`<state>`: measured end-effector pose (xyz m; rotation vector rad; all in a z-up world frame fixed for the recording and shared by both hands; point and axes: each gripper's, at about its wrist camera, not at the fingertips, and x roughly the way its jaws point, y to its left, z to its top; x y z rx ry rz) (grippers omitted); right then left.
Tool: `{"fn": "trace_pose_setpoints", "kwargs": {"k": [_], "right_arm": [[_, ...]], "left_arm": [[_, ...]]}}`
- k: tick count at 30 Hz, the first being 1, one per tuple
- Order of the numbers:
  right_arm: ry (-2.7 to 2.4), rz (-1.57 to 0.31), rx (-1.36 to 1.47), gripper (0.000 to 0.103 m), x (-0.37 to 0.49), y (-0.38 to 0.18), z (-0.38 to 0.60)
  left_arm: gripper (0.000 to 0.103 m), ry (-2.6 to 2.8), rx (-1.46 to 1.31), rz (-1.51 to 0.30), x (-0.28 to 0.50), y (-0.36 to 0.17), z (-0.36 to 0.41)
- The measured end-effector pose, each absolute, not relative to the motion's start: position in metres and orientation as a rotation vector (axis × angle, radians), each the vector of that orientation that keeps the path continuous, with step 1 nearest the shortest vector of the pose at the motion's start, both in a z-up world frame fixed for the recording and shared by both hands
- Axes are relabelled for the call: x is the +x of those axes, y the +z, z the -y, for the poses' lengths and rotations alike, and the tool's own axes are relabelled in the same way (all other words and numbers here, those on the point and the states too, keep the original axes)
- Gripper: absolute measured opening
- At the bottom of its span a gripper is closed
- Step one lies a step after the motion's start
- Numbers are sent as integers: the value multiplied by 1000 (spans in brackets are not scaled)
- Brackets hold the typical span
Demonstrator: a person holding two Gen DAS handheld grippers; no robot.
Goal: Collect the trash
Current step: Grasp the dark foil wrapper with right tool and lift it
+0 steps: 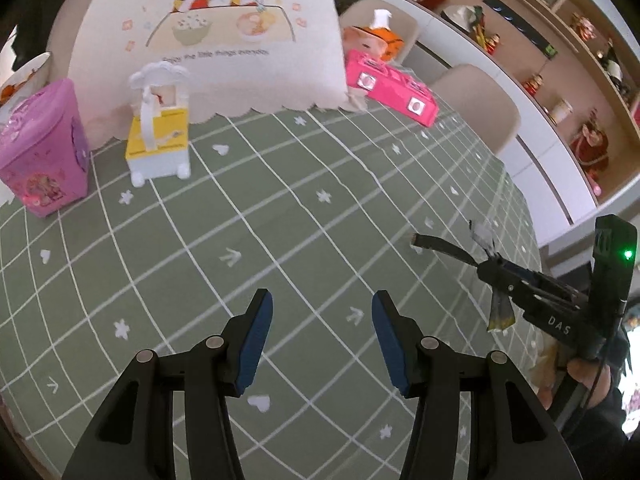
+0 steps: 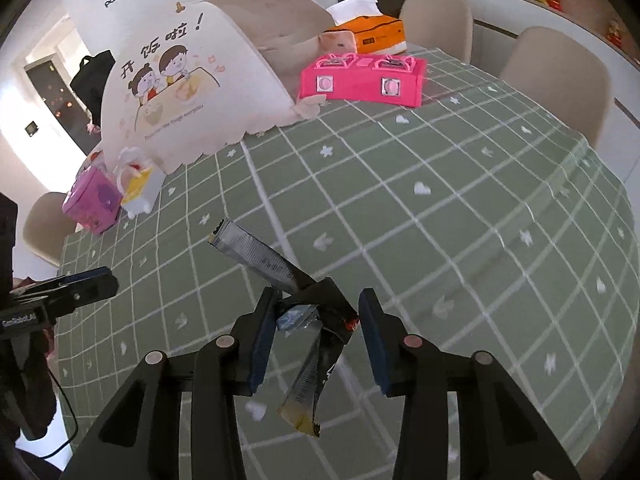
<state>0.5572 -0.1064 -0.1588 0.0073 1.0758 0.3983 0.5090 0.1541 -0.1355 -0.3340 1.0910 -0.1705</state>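
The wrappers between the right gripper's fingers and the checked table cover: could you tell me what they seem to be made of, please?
The wrappers look like thin foil-lined plastic film: silvery, glossy, creased, with a serrated torn end. The right gripper has them bunched between its fingers. The table cover looks like soft matte cloth or vinyl, since its green printed grid ripples in shallow wrinkles; which one is unclear.

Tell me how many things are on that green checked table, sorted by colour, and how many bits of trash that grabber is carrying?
Pink or purple: 2, the purple box and the pink toy stove.
Yellow and white: 1, the small toy cart.
Orange: 1, the tissue box.
White with cartoon: 1, the food cover.
Trash wrappers between the right gripper fingers: a bunch, count unclear.
Total on table: 5.
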Motion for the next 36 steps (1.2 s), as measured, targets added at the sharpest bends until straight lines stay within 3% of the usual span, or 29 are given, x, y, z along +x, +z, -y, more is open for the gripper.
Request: {"fn": "trace_pose_setpoints", "kwargs": {"k": [19,36], "right_arm": [[267,-1089,70,39,496,-167,90],[75,-1030,100,49,438,-150,88]], "left_arm": [[53,-254,-290,-1075,473,-127,-184],[53,-446,-230,-1042,462,-121,-163]]}}
